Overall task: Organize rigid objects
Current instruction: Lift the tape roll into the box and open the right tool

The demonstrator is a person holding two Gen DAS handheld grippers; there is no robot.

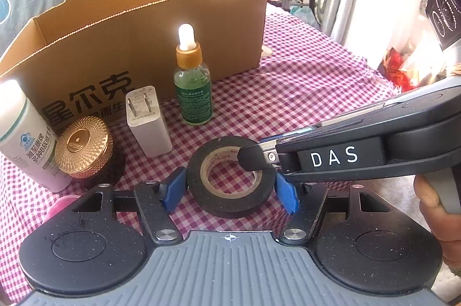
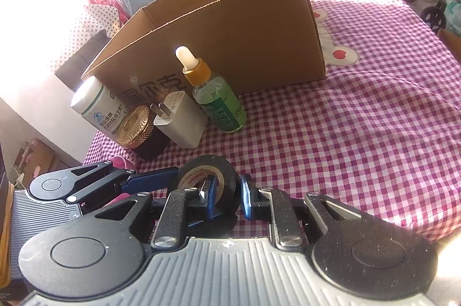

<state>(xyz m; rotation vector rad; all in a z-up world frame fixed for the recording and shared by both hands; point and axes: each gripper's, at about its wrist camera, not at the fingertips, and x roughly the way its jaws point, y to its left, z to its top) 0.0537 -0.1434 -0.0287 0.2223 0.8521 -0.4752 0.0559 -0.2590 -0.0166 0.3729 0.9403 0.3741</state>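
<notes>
While the right gripper [image 2: 227, 198] pinches the tape [image 1: 230, 176] wall, the half-spread left gripper [image 1: 230, 190] flanks the tape, pads apart from it.

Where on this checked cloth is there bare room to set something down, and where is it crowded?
Free: the broad stretch of checked cloth right of the dropper bottle and cardboard box. Crowded: left, where the white bottle, gold-lidded jar and charger cluster; both grippers crowd the tape roll.
</notes>
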